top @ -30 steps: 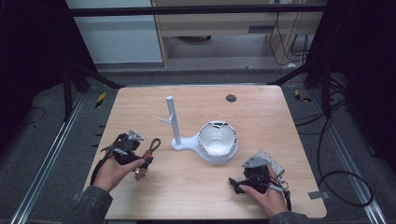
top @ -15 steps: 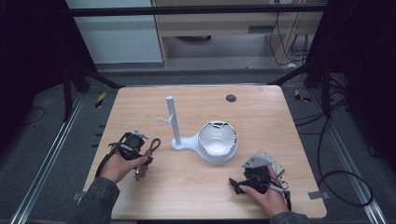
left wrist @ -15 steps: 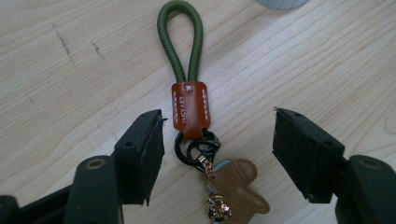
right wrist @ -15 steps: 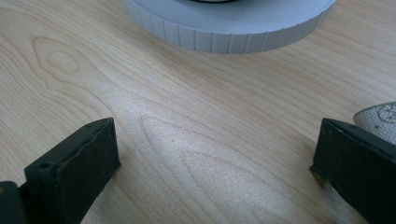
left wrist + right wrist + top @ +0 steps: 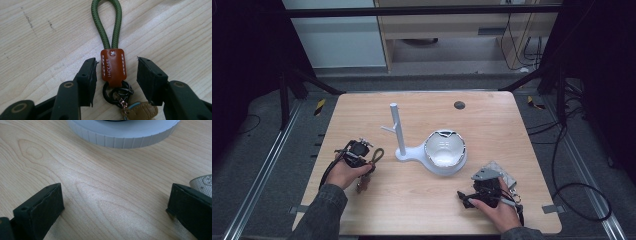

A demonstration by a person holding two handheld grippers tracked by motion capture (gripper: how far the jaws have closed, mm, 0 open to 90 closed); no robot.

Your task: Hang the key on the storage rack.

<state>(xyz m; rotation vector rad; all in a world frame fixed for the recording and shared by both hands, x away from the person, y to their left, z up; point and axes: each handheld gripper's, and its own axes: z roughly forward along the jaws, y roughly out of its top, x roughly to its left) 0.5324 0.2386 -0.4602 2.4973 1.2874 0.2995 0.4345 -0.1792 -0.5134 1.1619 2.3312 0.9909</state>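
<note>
A keychain lies flat on the wooden table: a green cord loop (image 5: pixel 107 22), a brown leather tab (image 5: pixel 113 65), black rings (image 5: pixel 117 92) and a tan charm (image 5: pixel 140 112). My left gripper (image 5: pixel 116 75) is open, its jaws on either side of the leather tab without touching it. In the high view the left gripper (image 5: pixel 362 159) sits at the table's left with the cord loop (image 5: pixel 377 155) poking out toward the stand. My right gripper (image 5: pixel 113 202) is open over bare wood at the front right (image 5: pixel 468 198).
A white stand (image 5: pixel 394 131) with an upright post and side peg joins a round white bowl-like base (image 5: pixel 445 152) at mid-table; its ribbed rim (image 5: pixel 125 140) lies just beyond my right gripper. A dark round hole (image 5: pixel 459 105) marks the far table edge.
The left hand and gripper have shifted slightly toward the person and settled around the keychain's tab. The right gripper has stayed put.
</note>
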